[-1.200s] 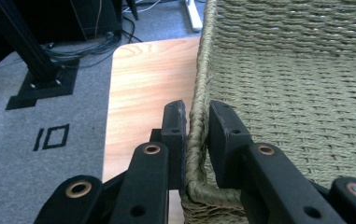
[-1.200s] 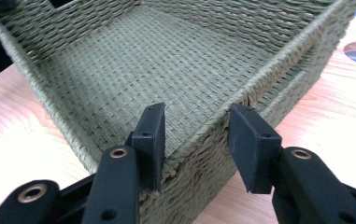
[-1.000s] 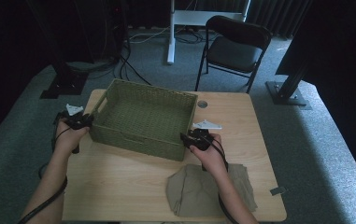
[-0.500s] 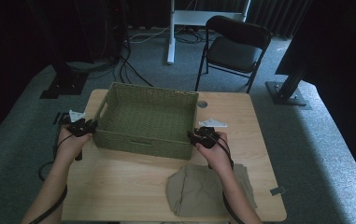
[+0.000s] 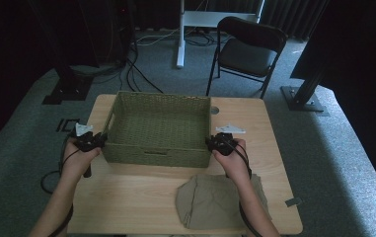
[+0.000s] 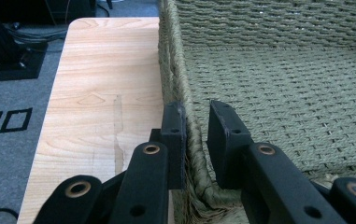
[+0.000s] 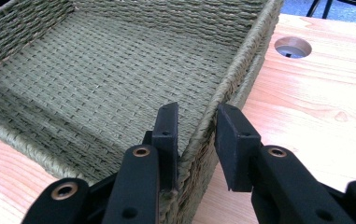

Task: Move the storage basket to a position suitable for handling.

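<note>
A green woven basket (image 5: 156, 153) stands empty on the wooden table (image 5: 136, 197), square to its edges. My left gripper (image 5: 100, 140) straddles the basket's left rim (image 6: 172, 56) near the front corner. Its jaws (image 6: 195, 108) are shut on the rope edge, one pad outside and one inside. My right gripper (image 5: 210, 143) straddles the right rim (image 7: 245, 51) the same way. Its jaws (image 7: 196, 109) have just been closing, with the rim between them and the pads against it. A folded khaki cloth (image 5: 215, 202) lies at the table's front, under my right forearm.
A round cable hole (image 5: 214, 110) sits in the table just right of the basket's far corner, and shows as well in the right gripper view (image 7: 292, 46). A black folding chair (image 5: 247, 49) stands beyond the table. Bare wood lies in front of the basket on the left.
The basket stood askew a second ago and has swung square to the table. Both hands moved with its ends, the left towards me and the right away from me.
</note>
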The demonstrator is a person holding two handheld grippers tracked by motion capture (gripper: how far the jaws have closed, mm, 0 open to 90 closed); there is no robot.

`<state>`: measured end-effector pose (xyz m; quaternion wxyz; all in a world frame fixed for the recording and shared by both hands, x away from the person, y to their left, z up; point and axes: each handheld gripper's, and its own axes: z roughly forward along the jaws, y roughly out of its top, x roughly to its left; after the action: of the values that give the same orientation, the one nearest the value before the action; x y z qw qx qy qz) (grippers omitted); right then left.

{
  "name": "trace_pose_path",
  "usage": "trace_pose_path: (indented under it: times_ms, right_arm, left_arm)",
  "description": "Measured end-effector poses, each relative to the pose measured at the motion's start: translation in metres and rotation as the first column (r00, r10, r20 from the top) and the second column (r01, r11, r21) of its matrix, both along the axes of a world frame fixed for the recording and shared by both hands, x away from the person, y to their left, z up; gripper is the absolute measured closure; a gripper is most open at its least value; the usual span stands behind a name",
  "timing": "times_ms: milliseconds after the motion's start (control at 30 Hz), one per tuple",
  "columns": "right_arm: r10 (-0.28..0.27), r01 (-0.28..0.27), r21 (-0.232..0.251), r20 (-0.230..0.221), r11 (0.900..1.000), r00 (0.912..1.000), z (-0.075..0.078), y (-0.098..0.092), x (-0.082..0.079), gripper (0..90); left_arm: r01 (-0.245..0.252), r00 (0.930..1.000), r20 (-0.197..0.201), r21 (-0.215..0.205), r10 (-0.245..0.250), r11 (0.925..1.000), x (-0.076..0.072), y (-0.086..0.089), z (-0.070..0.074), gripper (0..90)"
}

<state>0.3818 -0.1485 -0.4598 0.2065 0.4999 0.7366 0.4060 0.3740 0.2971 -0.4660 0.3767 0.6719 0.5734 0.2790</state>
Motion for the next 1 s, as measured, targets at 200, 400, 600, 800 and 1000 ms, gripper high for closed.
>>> trace_pose_path:
  times_ms: [200,400,600,800,1000]
  right_arm:
    - [-0.006,0.006,0.002,0.006,1.000,1.0000,-0.001,-0.004,-0.003,71.1]
    - [-0.023,0.023,-0.014,0.012,1.000,0.9997,0.000,-0.010,-0.009,72.1]
    - [-0.027,0.027,0.004,0.004,1.000,0.9996,-0.001,-0.016,-0.011,72.0]
    - [-0.022,0.022,0.006,0.003,1.000,0.9998,-0.001,-0.017,-0.011,71.8]
    - [-0.016,0.016,0.017,0.004,1.000,0.9999,0.004,-0.019,-0.005,69.9]
  left_arm:
    - [0.007,1.0000,-0.002,0.001,-0.007,1.0000,-0.004,-0.004,0.000,77.8]
    - [0.027,0.9996,-0.011,-0.006,-0.027,0.9996,-0.010,-0.010,0.000,77.2]
    - [0.038,0.9992,-0.011,-0.018,-0.038,0.9991,-0.011,-0.013,0.000,76.8]
    - [0.057,0.9983,-0.009,-0.054,-0.058,0.9969,-0.009,-0.009,-0.001,74.6]
    - [0.079,0.9968,0.014,-0.067,-0.078,0.9946,-0.002,-0.005,0.011,66.2]
